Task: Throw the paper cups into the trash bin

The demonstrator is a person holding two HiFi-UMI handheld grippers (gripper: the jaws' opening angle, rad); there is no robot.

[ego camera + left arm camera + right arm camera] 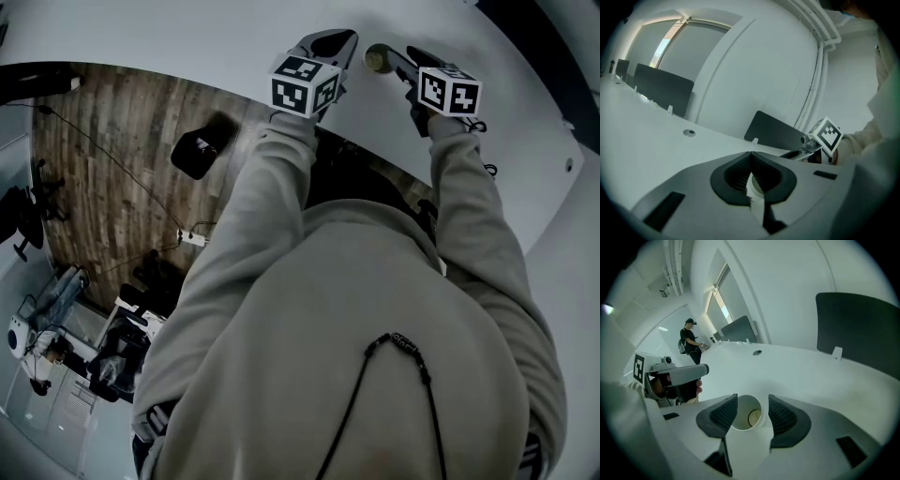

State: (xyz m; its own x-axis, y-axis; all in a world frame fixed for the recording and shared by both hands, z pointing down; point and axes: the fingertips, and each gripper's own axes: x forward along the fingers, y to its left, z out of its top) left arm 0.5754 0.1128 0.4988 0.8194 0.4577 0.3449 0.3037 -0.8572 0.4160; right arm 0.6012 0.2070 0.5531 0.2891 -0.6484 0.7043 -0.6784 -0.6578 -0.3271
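Note:
On the white table (811,376) a white paper cup (748,414) lies on its side, its mouth toward the camera. My right gripper (753,398) is open around it, and the pads sit close to the cup's sides without squeezing it. In the head view this cup (378,58) shows at the right gripper's (392,60) tip. My left gripper (751,154) has its tips together, and a second white paper cup (756,185) is pinched between its pads. In the head view the left gripper (330,39) hovers beside the right one. No trash bin can be made out.
Dark divider panels (776,131) (858,329) stand along the table's far side. A round cable hole (689,132) sits in the tabletop. A person (689,341) stands far off at the table's end. Wooden floor and a black object (199,150) lie left of the table.

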